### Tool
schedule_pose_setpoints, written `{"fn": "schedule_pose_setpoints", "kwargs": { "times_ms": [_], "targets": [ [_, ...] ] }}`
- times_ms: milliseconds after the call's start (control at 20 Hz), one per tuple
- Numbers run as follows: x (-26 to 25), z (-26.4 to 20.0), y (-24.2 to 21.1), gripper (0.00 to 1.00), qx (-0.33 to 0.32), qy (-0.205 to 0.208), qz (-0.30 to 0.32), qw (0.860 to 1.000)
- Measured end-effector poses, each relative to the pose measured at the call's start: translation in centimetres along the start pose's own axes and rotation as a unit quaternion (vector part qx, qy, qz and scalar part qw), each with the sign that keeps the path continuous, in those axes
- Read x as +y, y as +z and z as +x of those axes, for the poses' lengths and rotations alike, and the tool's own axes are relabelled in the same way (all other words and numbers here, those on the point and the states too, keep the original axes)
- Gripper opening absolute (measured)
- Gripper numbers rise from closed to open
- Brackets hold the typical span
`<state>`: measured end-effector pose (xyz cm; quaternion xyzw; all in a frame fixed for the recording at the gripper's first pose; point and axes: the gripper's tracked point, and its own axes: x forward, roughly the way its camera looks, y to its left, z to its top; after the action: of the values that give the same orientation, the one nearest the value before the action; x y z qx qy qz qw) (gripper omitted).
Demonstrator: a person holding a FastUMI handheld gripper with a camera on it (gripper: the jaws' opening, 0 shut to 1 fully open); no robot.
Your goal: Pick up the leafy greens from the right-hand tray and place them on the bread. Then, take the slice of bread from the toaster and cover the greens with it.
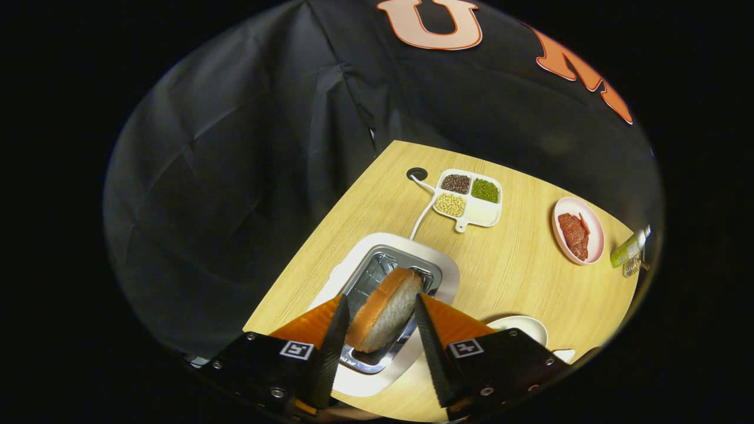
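Desk (518,277): pale wood-grain top, set against the booth's black cloth wall.
Hand-held gripper (382,330): both fingers clamp the bread slice (384,315), held tilted just above the toaster (389,277) slot.
Beyond the toaster: divided tray (469,198) of beans.
Near it: pink plate (578,231) with meat.

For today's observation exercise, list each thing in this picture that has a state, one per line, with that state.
Gripper: shut on the bread, one finger on each side.
Bread: held on edge between the fingers, over the toaster slot.
Toaster: on the table, corded, slot open.
Divided tray: three compartments filled with beans or seeds, one bare.
Pink plate: holds meat.
Bottle: lying on its side, it seems.
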<state>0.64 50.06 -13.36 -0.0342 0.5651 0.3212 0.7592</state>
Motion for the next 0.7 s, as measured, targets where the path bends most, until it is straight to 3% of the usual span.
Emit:
{"fn": "schedule_pose_setpoints", "kwargs": {
  "times_ms": [150,250,450,700],
  "targets": [
    [-0.8,-0.1,0.1,0.35,-0.01,-0.009,0.012,1.0],
    [-0.4,-0.5,-0.2,0.19,-0.007,0.012,0.029,0.999],
    [-1.4,-2.5,0.3,0.12,-0.029,0.03,0.042,0.998],
    [-2.0,-6.9,0.3,0.12,-0.069,0.066,0.048,0.994]
  ]
}}
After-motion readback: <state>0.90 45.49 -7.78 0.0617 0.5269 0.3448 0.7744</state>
